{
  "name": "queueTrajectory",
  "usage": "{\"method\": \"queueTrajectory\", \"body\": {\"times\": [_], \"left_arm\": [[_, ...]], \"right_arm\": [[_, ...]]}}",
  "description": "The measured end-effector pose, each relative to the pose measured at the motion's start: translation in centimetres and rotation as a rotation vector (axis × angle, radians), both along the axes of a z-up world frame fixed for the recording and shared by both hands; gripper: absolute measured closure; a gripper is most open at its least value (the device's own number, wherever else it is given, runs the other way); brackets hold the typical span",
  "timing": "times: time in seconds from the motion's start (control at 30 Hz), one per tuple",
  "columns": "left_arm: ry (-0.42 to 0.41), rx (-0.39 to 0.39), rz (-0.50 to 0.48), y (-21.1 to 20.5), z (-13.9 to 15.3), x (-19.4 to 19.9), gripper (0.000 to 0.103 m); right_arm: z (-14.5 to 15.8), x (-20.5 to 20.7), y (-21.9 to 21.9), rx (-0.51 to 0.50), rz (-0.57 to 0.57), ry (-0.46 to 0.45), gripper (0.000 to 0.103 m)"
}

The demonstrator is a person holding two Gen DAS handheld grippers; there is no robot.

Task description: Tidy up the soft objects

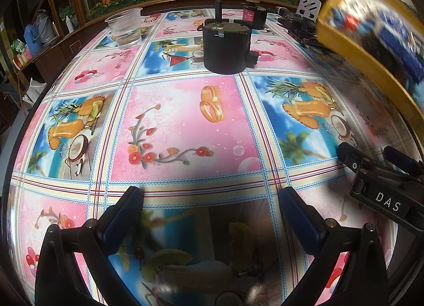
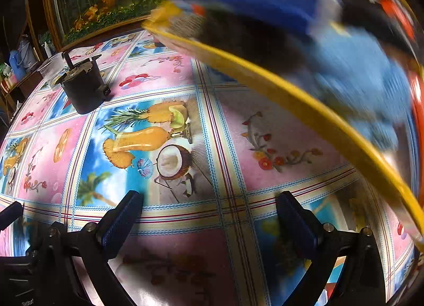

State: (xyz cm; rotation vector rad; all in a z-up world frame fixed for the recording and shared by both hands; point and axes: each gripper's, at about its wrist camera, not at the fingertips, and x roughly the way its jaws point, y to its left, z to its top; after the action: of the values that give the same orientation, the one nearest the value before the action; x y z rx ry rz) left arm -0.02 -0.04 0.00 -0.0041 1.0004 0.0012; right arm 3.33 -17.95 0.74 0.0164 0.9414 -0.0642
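Both grippers hovered over the patterned tablecloth, nearest to the lens. Left gripper: jaws stood wide apart, nothing between them, only cloth beneath. Right gripper: jaws likewise spread wide and empty; in the left wrist view its body, lettered "DAS", showed at the right edge.

Left to right on the table, left wrist view: clear plastic cup with some water, at the far left; black cylindrical device with an upright shaft, near the middle; behind it a smaller dark bottle with a pale cap; a white slotted stand further right.

Task item: yellow-edged package with blue, red and black print, at the upper right, blurred. In the right wrist view it filled the upper right, above and ahead of the right jaws, not between them. Whether it rested on the table could not be told.
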Motion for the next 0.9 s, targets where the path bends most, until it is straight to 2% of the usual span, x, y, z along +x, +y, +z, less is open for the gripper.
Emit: {"method": "queueTrajectory", "body": {"times": [0.9], "left_arm": [[0.0,-0.001,0.004,-0.9,1.0,0.5,0.0]], "right_arm": [[-0.3,0.2,0.2,-0.001,-0.002,-0.001,0.001]]}}
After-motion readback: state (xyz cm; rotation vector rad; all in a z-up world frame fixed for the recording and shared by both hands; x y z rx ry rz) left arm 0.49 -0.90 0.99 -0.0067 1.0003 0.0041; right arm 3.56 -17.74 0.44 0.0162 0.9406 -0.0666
